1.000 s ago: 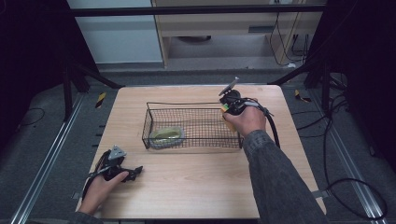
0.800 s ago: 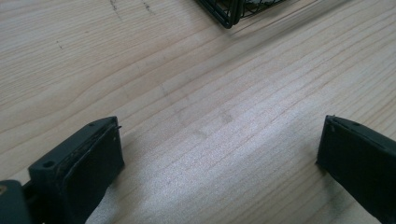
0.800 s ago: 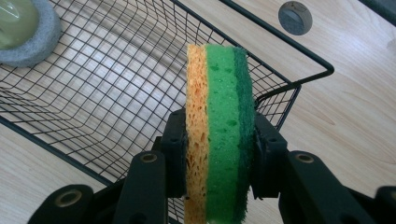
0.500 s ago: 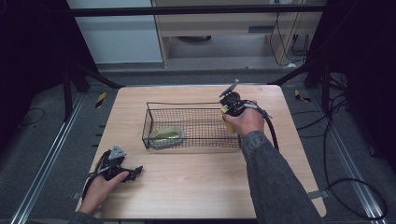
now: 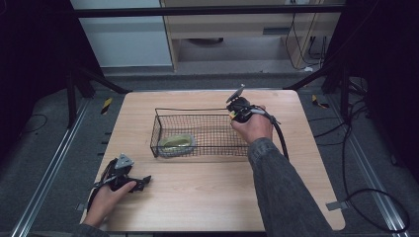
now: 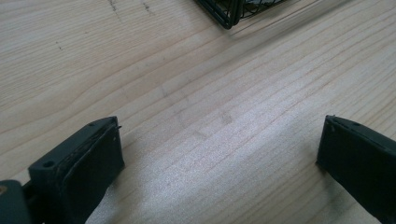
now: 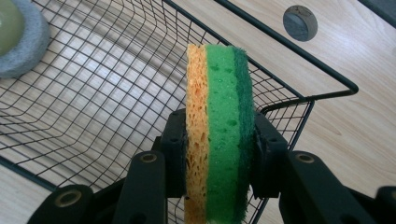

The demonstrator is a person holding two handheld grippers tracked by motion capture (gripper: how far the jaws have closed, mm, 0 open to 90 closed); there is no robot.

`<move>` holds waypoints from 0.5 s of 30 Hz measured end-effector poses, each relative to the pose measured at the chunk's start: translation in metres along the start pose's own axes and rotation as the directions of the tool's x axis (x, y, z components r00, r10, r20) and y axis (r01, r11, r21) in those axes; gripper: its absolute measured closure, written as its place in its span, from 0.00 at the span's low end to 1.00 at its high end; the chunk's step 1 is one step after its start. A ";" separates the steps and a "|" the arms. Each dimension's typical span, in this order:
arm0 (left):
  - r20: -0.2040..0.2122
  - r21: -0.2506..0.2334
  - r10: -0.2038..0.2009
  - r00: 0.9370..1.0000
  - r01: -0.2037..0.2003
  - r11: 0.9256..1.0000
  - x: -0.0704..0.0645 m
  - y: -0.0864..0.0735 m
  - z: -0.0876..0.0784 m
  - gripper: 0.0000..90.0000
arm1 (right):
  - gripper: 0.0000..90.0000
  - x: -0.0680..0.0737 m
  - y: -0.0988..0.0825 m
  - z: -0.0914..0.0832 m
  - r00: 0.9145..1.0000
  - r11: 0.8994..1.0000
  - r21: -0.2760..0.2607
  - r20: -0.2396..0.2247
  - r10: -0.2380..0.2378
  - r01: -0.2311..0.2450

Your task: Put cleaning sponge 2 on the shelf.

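Note:
My right gripper (image 7: 217,140) is shut on a sponge (image 7: 219,121) with an orange side and a green side, held on edge above the right end of a black wire basket (image 5: 203,112). From above, the right gripper (image 5: 236,110) hovers at the basket's right rim. Inside the basket's left end lies a grey-rimmed dish with a pale green piece (image 5: 177,143), also seen as the dish (image 7: 21,32) in the right gripper view. My left gripper (image 5: 141,181) rests on the table near the front left corner, its jaws wide open over bare wood (image 6: 219,140).
The wooden table (image 5: 207,197) has open surface in front of the basket and to its right. A basket corner (image 6: 229,11) lies ahead of the left gripper. A round grey plug (image 7: 300,22) sits in the tabletop beyond the basket. Cables trail right.
The right hand has shifted slightly with the sponge at the basket's right end. The left hand and its gripper have stayed put.

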State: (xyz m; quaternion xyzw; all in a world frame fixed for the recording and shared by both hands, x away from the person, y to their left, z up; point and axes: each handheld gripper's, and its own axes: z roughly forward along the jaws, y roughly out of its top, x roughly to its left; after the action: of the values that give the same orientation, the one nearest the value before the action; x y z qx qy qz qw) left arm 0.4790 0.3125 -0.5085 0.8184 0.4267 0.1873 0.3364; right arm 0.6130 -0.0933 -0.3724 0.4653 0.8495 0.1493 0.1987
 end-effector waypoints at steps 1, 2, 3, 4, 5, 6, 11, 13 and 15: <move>0.000 0.000 0.000 1.000 0.000 1.000 0.000 0.000 0.000 0.00 | 0.71 0.001 0.000 0.001 1.000 1.000 0.004 0.003 -0.008 0.008; 0.000 0.000 0.000 1.000 0.000 1.000 0.000 0.000 0.000 0.00 | 0.71 0.002 0.001 0.003 1.000 1.000 0.008 0.009 -0.010 0.009; 0.000 0.000 0.000 1.000 0.000 1.000 0.000 0.000 0.000 0.00 | 0.71 0.003 0.001 0.005 1.000 1.000 0.016 0.016 -0.015 0.014; 0.000 0.000 0.000 1.000 0.000 1.000 0.000 0.000 0.000 0.00 | 0.71 0.004 0.001 0.006 1.000 1.000 0.021 0.018 -0.015 0.014; 0.001 0.000 0.000 1.000 0.000 1.000 0.000 0.000 0.000 0.00 | 0.70 0.004 0.001 0.008 1.000 1.000 0.024 0.023 -0.018 0.018; 0.001 0.000 0.001 1.000 -0.001 1.000 0.000 0.000 0.000 0.00 | 0.69 0.005 0.002 0.011 1.000 0.999 0.032 0.024 -0.016 0.015; 0.001 -0.001 0.001 1.000 -0.001 1.000 0.000 0.000 0.000 0.00 | 0.64 0.005 0.003 0.014 1.000 0.999 0.044 0.028 -0.010 0.009; 0.002 0.000 0.002 1.000 -0.002 1.000 0.000 0.000 0.000 0.00 | 0.61 0.006 0.004 0.015 1.000 0.999 0.044 0.023 -0.003 0.001; 0.002 -0.001 0.002 1.000 -0.002 1.000 0.000 0.000 0.000 0.00 | 0.59 0.008 0.004 0.015 1.000 0.999 0.037 0.006 0.006 -0.007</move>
State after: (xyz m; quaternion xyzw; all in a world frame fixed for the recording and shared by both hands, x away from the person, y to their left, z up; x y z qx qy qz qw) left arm 0.4795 0.3123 -0.5086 0.8188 0.4255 0.1869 0.3369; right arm 0.6198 -0.0836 -0.3854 0.4722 0.8500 0.1326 0.1921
